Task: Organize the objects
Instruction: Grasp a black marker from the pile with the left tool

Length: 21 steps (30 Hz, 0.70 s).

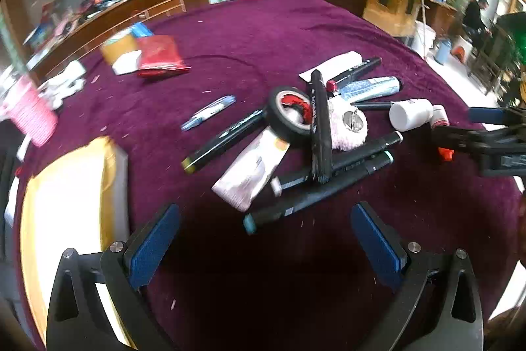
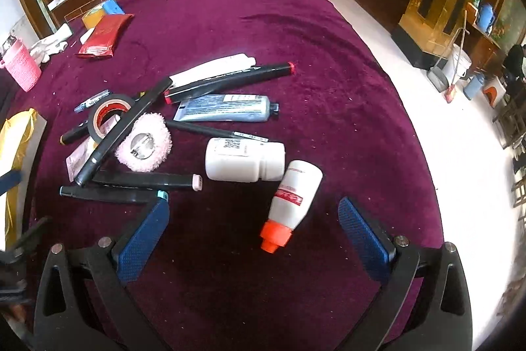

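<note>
A heap lies on the purple cloth (image 1: 263,32): black markers (image 1: 315,189), a tape roll (image 1: 289,112), a pink fluffy pad (image 1: 348,127), a blue tube (image 1: 368,87) and a sachet (image 1: 253,166). My left gripper (image 1: 265,209) is open just short of the heap, with a marker's teal end lying untouched between its fingertips. My right gripper (image 2: 253,203) is open too. The white glue bottle (image 2: 292,196) with an orange cap lies between its fingers, clear of both pads. A white pill bottle (image 2: 243,160) lies just beyond it.
A yellow and white box (image 1: 72,219) sits at the cloth's left edge. A pink cup (image 2: 21,68), a red packet (image 2: 105,35) and small boxes (image 2: 102,10) lie at the far left. The table's right edge (image 2: 411,127) drops to a white floor. Wooden counters stand behind.
</note>
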### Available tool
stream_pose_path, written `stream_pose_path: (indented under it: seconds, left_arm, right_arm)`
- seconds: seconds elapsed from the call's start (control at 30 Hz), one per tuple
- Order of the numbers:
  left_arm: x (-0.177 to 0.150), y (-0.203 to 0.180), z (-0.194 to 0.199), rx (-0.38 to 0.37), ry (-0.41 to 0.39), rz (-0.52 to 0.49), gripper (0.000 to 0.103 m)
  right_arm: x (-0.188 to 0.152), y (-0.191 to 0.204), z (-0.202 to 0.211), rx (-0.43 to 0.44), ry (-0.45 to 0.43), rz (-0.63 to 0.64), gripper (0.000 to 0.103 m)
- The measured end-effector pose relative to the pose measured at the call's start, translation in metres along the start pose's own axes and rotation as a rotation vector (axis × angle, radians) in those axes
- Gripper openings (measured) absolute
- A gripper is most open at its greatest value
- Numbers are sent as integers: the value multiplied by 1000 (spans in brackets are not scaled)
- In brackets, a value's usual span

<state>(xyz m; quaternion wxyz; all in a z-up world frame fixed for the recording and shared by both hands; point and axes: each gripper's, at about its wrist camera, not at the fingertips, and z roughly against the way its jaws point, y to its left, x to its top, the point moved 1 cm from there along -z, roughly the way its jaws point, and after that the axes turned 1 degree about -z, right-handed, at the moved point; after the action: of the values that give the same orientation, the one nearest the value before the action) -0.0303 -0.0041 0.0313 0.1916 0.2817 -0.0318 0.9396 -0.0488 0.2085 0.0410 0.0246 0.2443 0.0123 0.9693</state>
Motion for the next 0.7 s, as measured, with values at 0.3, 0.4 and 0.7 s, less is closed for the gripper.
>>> stream_pose_path:
  seconds: [0.3, 0.4, 0.7]
  left_arm:
    - [8, -25, -37, -358, 173, 68, 100]
    - [2, -46, -30, -551, 234, 55, 99]
    - [6, -49, 2, -456, 173, 32, 96]
  right_arm:
    - [0, -34, 3, 31, 44, -113, 103]
    - [1, -41, 2, 42, 46, -136, 103]
    - [5, -49, 0, 57, 47, -157, 103]
